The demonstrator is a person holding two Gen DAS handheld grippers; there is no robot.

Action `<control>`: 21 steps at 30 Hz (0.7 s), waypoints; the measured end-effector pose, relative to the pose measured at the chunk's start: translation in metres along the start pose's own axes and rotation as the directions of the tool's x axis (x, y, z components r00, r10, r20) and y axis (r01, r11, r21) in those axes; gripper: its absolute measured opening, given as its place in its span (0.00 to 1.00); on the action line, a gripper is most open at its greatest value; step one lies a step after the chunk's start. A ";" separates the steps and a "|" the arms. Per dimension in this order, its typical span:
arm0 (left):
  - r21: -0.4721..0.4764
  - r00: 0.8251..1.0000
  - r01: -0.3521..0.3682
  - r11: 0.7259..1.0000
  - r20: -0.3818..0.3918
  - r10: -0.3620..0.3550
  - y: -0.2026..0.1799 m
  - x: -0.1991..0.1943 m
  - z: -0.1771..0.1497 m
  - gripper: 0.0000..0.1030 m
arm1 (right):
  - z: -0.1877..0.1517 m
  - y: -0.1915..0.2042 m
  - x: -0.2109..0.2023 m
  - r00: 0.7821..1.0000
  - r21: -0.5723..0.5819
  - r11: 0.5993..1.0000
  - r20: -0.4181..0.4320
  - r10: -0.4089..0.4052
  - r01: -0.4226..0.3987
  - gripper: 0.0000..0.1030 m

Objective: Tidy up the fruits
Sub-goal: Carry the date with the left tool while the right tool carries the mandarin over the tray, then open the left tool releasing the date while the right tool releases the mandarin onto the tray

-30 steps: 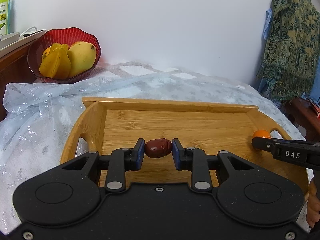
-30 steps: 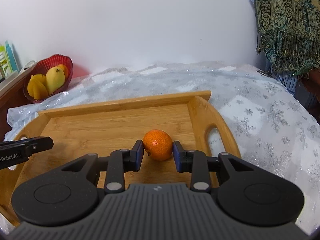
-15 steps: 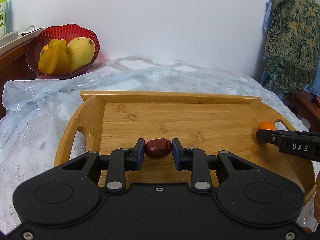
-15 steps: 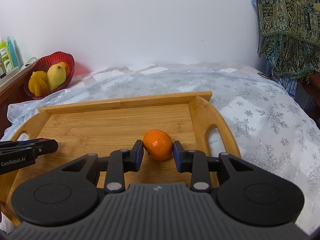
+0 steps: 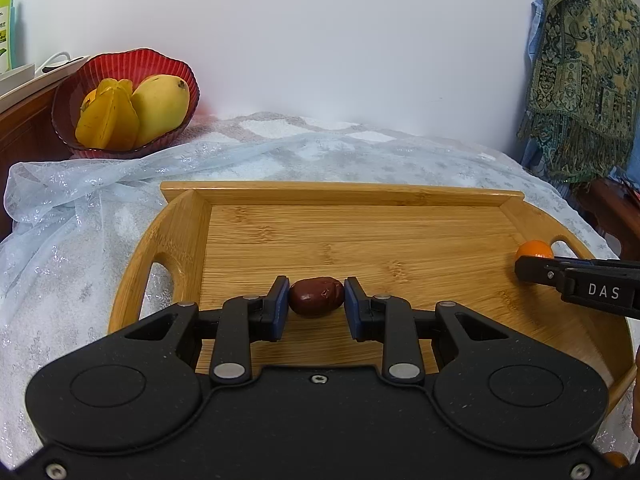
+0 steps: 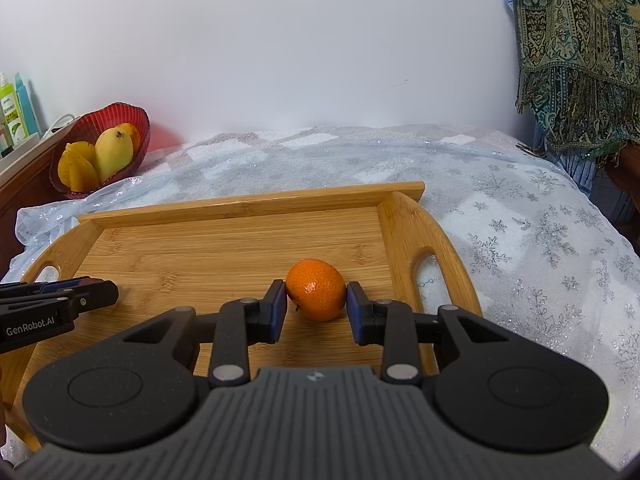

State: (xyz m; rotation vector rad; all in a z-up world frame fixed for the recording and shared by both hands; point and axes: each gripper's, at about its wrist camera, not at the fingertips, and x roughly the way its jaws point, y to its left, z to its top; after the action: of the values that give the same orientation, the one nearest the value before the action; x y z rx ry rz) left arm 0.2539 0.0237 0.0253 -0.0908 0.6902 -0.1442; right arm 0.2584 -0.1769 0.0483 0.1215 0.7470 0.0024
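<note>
A: Gripping a red date (image 5: 316, 297), left gripper (image 5: 316, 300) sits near the tray's (image 5: 340, 194) front-left; bare wood beyond.

B: Right gripper (image 6: 316, 300) clamps the tangerine (image 6: 315, 294) (beside the right handle); its underside is hidden.

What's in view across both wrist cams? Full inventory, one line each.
tray: 1, bamboo wood, on the cloth, centre
jujube: 1, dark red, on tray, between the left fingers
mandarin: 1, orange, on tray near its right handle, between the right fingers
bowl: 1, red glass, far left by the wall
mango: 1, yellow, in bowl
starfruit: 1, yellow, in bowl
orange fruit: 1, in bowl behind mango
cloth: 1, white, snowflake print, under tray
scarf: 1, green-gold, hanging right
bottles: 2, green and blue, far left shelf
left gripper: black, closed on jujube
right gripper: black, closed on mandarin
</note>
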 end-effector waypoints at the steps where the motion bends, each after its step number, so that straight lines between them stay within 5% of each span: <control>1: 0.000 1.000 -0.001 1.000 0.000 0.001 0.000 0.000 0.000 0.27 | 0.000 0.000 0.000 1.000 0.000 1.000 0.000 -0.001 0.001 0.37; 17: 0.004 1.000 -0.004 1.000 -0.001 0.004 0.000 0.000 0.000 0.27 | 0.000 0.000 0.000 1.000 0.002 1.000 -0.001 0.003 -0.003 0.45; 21: 0.005 1.000 -0.004 1.000 0.000 0.004 0.000 -0.001 -0.001 0.35 | 0.000 0.000 0.000 1.000 0.003 1.000 -0.002 0.004 -0.004 0.45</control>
State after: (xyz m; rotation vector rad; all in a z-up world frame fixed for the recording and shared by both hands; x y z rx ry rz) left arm 0.2531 0.0240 0.0253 -0.0848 0.6897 -0.1419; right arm 0.2585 -0.1774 0.0482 0.1252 0.7486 0.0050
